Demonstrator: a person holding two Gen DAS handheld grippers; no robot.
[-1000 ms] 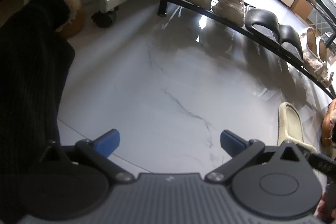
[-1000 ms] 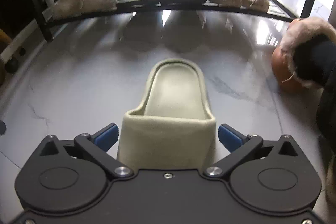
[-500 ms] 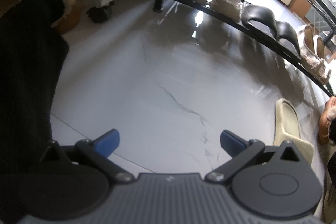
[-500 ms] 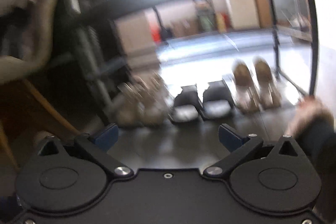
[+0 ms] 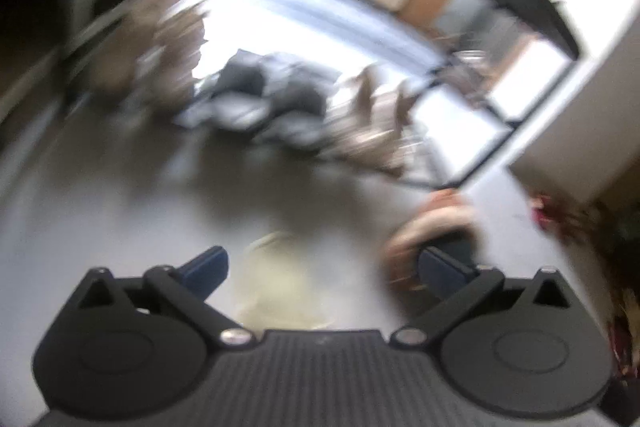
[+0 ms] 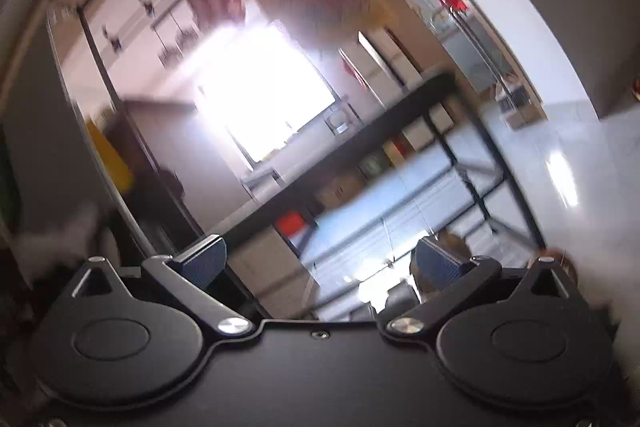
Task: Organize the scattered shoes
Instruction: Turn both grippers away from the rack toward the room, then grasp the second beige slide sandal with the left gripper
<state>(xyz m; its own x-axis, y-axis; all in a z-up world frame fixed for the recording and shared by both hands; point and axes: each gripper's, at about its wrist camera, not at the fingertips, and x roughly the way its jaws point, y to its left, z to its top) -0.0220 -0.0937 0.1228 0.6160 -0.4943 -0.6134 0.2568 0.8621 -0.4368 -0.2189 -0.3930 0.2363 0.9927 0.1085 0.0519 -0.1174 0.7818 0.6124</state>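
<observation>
A black shoe rack [image 5: 420, 183] crosses the blurred left wrist view, with dark slippers [image 5: 276, 99] on its shelf. A cream slipper [image 5: 276, 283] lies on the grey floor [image 5: 100, 195], between the spread fingers of the left gripper [image 5: 320, 267]. The right gripper [image 6: 320, 263], tilted upward toward a bright window [image 6: 264, 87], is also spread wide and empty.

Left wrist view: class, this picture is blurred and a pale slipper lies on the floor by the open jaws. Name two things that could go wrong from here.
1. The left wrist view is smeared, so the edges of the pale slipper are hard to judge; the left gripper, jaws open, may close off-centre.
2. The right gripper, jaws open and empty, points up at the rack and the room, not the floor, so it cannot help guide the grasp.
</observation>
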